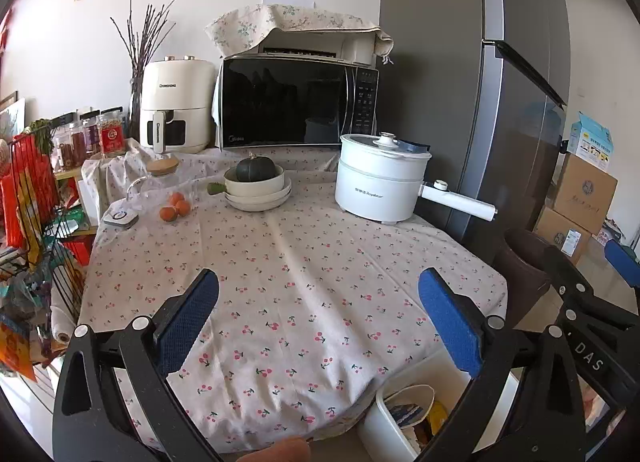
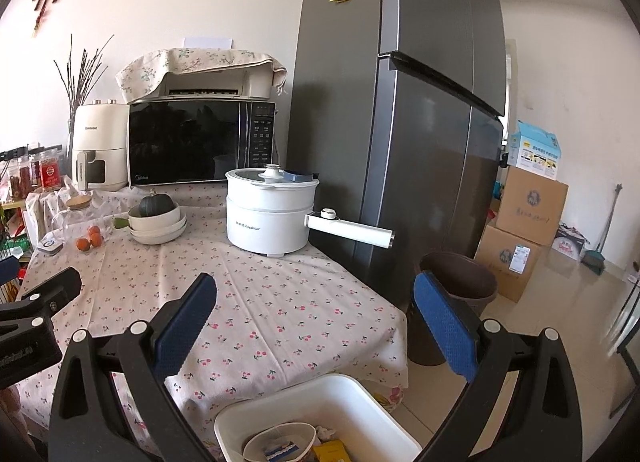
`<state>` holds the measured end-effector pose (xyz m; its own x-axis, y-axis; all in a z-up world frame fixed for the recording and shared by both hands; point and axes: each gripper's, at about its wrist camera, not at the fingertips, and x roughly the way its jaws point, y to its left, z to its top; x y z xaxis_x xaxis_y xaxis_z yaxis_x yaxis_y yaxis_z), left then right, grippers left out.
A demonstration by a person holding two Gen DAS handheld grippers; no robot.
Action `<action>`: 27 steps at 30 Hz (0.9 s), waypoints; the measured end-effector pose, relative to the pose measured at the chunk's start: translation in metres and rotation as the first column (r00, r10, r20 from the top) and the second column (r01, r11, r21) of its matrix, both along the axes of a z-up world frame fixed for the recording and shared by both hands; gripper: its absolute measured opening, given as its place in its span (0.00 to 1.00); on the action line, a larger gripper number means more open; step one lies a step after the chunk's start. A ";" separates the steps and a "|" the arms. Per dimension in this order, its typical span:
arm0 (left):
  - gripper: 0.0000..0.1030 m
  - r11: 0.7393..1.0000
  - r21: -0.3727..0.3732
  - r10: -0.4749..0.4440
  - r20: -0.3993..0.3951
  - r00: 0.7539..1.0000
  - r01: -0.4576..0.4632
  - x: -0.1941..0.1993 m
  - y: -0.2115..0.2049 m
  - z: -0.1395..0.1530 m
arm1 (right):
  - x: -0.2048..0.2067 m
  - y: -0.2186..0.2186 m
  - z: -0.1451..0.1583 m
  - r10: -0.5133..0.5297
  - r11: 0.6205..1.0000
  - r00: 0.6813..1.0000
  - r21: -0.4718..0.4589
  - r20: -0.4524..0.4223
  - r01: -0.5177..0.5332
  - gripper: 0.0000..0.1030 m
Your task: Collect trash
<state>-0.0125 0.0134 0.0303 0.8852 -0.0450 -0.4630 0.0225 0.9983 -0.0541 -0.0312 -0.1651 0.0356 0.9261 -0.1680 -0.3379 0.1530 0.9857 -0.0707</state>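
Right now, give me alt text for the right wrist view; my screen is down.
The open right gripper hovers over the near edge of a cherry-print table, above a white bin holding a paper cup and wrappers. Farther back stand a white pot, stacked bowls with a squash, and a microwave; a brown bin sits by the fridge.

A white electric pot (image 1: 380, 182) with a long handle stands at the far right of the surface (image 1: 296, 294), which has a cherry-print cloth. A dark squash (image 1: 256, 169) sits in stacked bowls (image 1: 258, 192). Three oranges (image 1: 175, 206) lie left of them. Behind stand a microwave (image 1: 296, 100) and an air fryer (image 1: 174, 106).
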 end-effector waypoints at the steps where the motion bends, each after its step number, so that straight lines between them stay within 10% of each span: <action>1: 0.93 1.000 -0.001 0.000 -0.001 1.000 0.000 0.000 0.000 0.000 | 0.000 0.000 0.000 0.000 1.000 1.000 0.000 0.001 0.000 0.93; 27: 0.93 1.000 0.005 -0.006 -0.007 1.000 0.006 0.001 -0.004 -0.003 | -0.006 -0.010 -0.002 0.000 1.000 1.000 -0.017 -0.003 0.000 0.93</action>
